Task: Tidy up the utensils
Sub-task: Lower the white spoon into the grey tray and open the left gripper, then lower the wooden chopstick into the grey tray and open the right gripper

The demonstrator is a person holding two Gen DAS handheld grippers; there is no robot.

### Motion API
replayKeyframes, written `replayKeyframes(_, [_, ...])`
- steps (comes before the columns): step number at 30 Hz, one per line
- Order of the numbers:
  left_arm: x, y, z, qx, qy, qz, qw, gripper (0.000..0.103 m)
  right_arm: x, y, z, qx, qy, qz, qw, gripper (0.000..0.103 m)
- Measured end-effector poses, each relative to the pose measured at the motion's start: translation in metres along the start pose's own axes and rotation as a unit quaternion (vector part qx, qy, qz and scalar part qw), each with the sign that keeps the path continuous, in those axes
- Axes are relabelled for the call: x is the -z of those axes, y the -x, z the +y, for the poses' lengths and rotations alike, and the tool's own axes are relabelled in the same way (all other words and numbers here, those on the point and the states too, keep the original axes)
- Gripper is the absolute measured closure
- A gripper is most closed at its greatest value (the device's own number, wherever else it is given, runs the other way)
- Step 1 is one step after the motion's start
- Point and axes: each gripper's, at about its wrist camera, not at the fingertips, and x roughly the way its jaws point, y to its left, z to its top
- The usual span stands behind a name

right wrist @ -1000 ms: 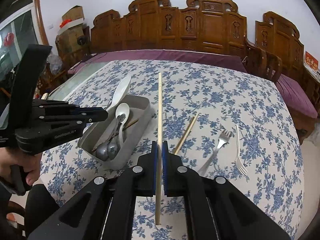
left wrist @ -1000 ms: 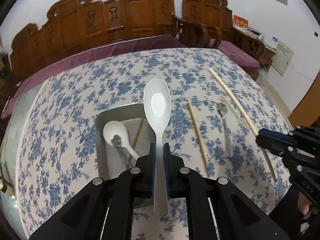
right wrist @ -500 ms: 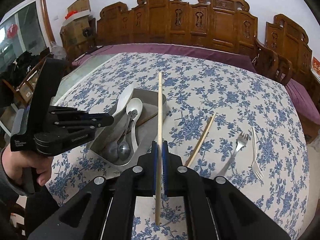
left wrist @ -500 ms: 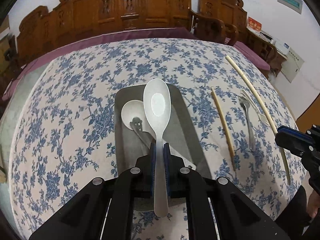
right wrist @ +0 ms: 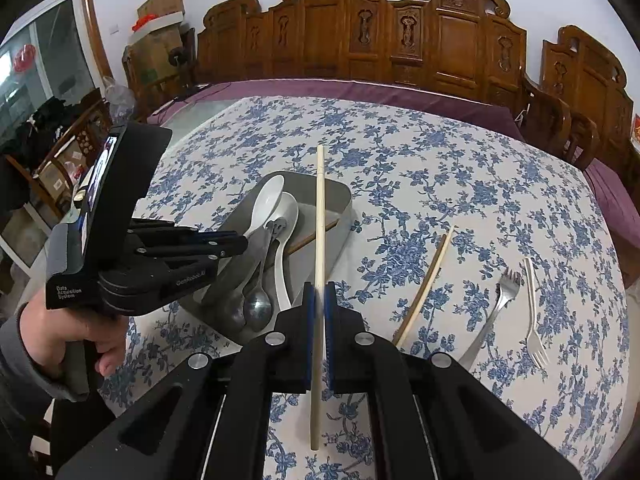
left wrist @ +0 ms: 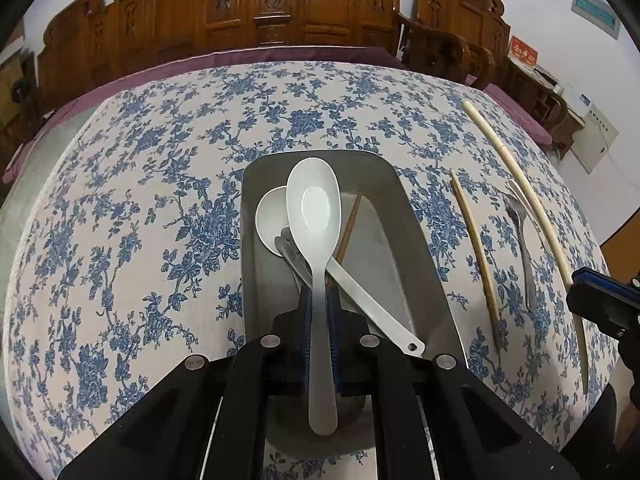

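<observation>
My left gripper (left wrist: 319, 308) is squeezed on the big white spoon (left wrist: 314, 216), held over the gray tray (left wrist: 416, 240). A smaller white spoon (left wrist: 269, 216) lies in there just under it. My right gripper (right wrist: 319, 296) pinches a pale chopstick (right wrist: 320, 216), and another chopstick (right wrist: 426, 284) and two forks (right wrist: 508, 292) lie on the cloth to its right.
</observation>
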Motion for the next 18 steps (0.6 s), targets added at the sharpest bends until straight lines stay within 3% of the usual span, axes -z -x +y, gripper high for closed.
replayKeyframes(8, [0.001, 0.003, 0.007, 0.004, 0.005, -0.001, 1.0, 0.096, -0.004, -0.015, 0.008, -0.007, 0.002, 0.005, 1.0, 0.097])
replayKeyframes(18, [0.013, 0.045, 0.023, -0.005, 0.002, -0.029, 0.9996, 0.094, -0.012, -0.035, 0.022, -0.02, -0.002, 0.009, 1.0, 0.097])
